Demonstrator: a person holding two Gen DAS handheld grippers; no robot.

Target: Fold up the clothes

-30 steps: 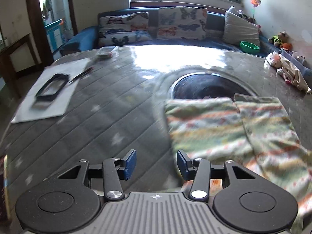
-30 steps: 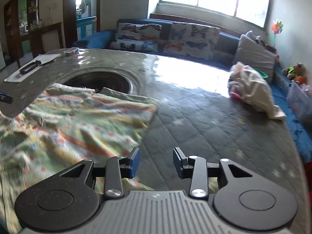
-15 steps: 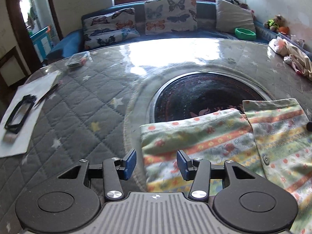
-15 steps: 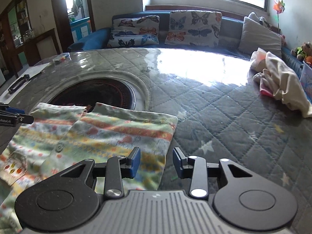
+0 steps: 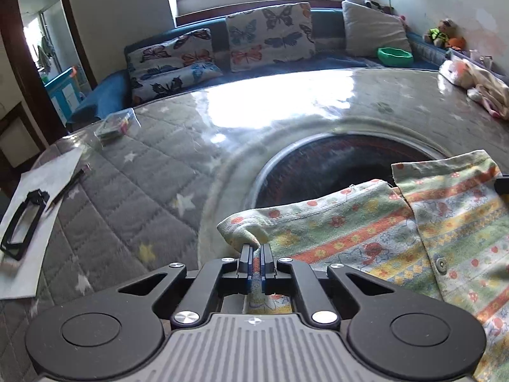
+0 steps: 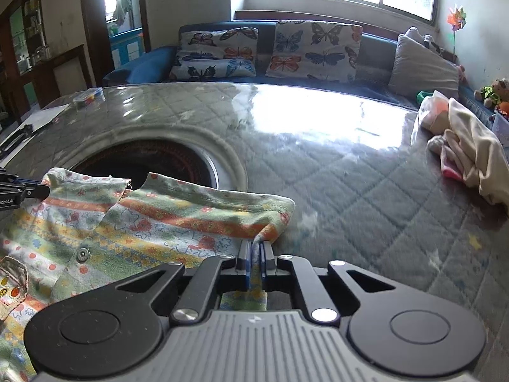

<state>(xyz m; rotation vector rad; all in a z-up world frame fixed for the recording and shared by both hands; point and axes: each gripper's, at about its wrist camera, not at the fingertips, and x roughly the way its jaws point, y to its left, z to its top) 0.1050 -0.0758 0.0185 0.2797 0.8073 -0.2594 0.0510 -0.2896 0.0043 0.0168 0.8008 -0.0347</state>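
A striped floral shirt [image 5: 397,242] with snap buttons lies spread on the grey quilted table, its far edge over a dark round inset. My left gripper [image 5: 256,251] is shut on the shirt's left corner, cloth pinched between the blue pads. The shirt shows in the right wrist view [image 6: 159,222] too. My right gripper [image 6: 254,251] is shut on its right corner. The left gripper's tip [image 6: 19,187] shows at the far left of the right wrist view.
The quilted table [image 5: 152,165] has a dark round inset [image 5: 334,162]. A white sheet with a black frame [image 5: 22,222] lies at left, a small box [image 5: 113,125] behind. A cream clothes pile [image 6: 467,146] sits at right. A sofa with butterfly cushions [image 6: 286,54] stands behind.
Both grippers were open half a second ago and have closed on the shirt's left and right corners. Both have moved forward and lower toward the cloth.
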